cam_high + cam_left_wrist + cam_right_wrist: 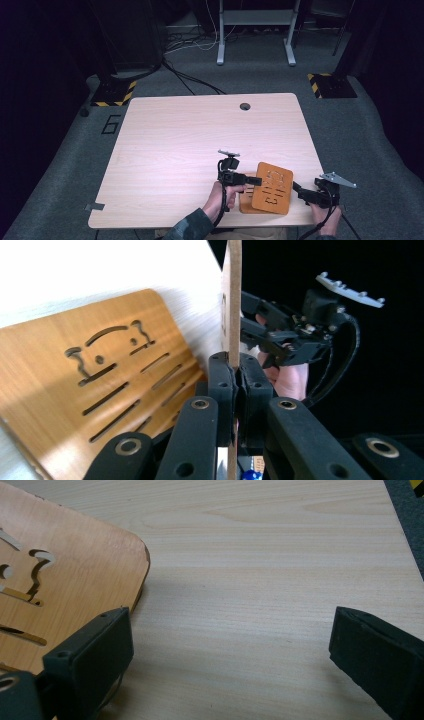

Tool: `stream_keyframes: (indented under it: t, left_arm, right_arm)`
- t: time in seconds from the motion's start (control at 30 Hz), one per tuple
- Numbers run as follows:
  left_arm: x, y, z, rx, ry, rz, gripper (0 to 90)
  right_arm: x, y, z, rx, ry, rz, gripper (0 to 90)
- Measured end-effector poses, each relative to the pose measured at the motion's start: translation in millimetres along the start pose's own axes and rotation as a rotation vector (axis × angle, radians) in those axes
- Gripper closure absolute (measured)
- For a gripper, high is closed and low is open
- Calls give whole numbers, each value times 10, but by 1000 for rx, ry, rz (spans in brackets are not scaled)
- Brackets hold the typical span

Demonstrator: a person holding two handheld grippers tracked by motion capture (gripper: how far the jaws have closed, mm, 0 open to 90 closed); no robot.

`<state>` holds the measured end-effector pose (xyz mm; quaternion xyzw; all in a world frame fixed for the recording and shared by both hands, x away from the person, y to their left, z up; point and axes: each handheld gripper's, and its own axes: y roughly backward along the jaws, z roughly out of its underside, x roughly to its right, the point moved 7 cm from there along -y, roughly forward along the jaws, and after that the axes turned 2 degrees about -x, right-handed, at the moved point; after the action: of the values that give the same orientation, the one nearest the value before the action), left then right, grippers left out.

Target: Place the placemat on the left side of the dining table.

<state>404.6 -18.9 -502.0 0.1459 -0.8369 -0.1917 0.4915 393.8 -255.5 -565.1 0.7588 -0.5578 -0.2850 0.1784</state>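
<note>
A thin orange-brown wooden board [272, 187] with cut-out slots is tilted up near the table's front edge. My left gripper [257, 180] is shut on its left edge. In the left gripper view the board [231, 300] stands edge-on, pinched between the pads of the left gripper [236, 375]. A second slotted board [100, 380] lies flat on the table under it, its corner [246, 204] poking out below the first. My right gripper [296, 187] is open just right of the raised board, empty. In the right gripper view the right gripper [230, 645] has wide-apart jaws and a board corner [65, 575] lies by its left jaw.
The light wooden table [200, 135] has a cable hole [244, 106] near its far edge. The right gripper [250, 322] and the hand holding it sit beyond the board in the left gripper view. Grey carpet, cables and stand feet surround the table.
</note>
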Motion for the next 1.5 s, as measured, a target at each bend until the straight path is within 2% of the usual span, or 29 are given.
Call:
stream_keyframes:
  t: [0.03, 0.17, 0.3, 0.37, 0.47, 0.53, 0.67, 0.83, 1.0, 1.13, 1.5]
  left_arm:
    - [13, 9, -1, -7, -15, -3, 867]
    - [50, 20, -4, -7, -15, -12, 868]
    - [79, 72, -37, 1, -37, -21, 868]
    - [99, 116, -62, 8, -34, -26, 868]
    - [104, 187, -100, 17, -54, -44, 868]
    - [114, 237, -125, 28, -48, -46, 869]
    - [121, 343, -170, 36, -73, -61, 869]
    - [126, 477, -232, 54, -80, -80, 869]
    - [89, 604, -282, 65, -94, -102, 868]
    - [43, 717, -319, 81, -97, -117, 868]
    - [-91, 1049, -398, 125, -109, -164, 868]
  right_arm:
    - [3, 1, 0, 1, 0, 1, 32]
    - [1, 6, -1, 2, -7, -6, 32]
    - [6, 5, -3, 6, -8, -5, 32]
    - [5, 4, -2, 4, -9, -3, 32]
    - [6, -2, -1, 0, 0, 4, 33]
    - [1, -3, 0, -2, -2, 6, 34]
    - [-4, -9, 3, -8, 0, 8, 35]
    - [-7, -19, 6, -19, 8, 19, 36]
    - [-18, -31, 11, -26, 18, 30, 36]
    - [-35, -51, 22, -52, 51, 53, 35]
    - [-65, -117, 56, -123, 99, 118, 29]
